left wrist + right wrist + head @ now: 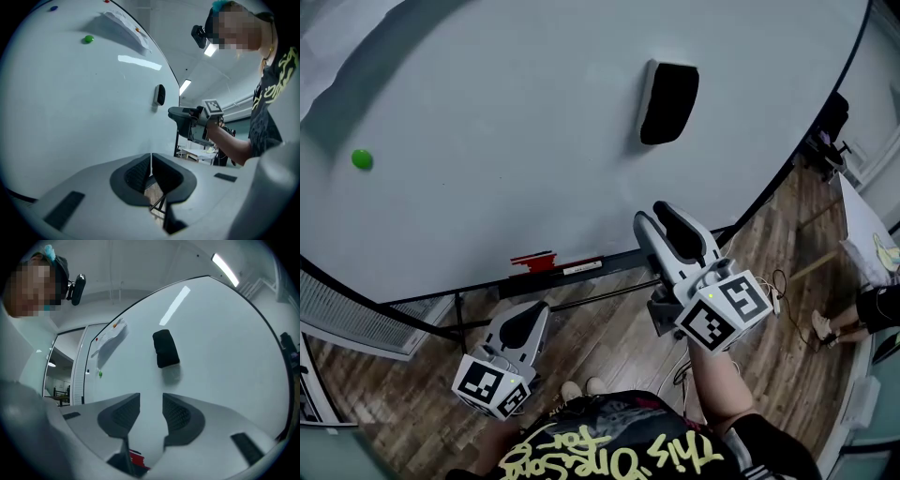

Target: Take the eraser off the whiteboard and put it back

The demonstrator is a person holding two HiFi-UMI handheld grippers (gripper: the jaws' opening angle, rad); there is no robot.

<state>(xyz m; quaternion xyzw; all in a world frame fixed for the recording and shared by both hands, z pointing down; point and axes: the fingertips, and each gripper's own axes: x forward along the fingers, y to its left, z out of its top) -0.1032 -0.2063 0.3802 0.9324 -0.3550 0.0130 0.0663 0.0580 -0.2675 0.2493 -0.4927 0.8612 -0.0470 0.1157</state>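
Note:
The black eraser [668, 101] sticks to the whiteboard [487, 141], up and right of its middle. It also shows in the left gripper view, as the eraser [160, 94], and in the right gripper view, as the eraser [166, 348]. My right gripper [656, 217] is raised below the eraser and apart from it. Its jaws stand open with nothing between them, and the right gripper [151, 401] points up at the board. My left gripper [530, 319] hangs low near the board's tray, and the left gripper [151, 159] has its jaws shut and empty.
A green magnet [362, 159] sits at the board's left. A red marker [532, 261] lies on the tray under the board. A sheet of paper [110, 336] hangs on the board. Another person's legs [862, 314] stand on the wooden floor at right.

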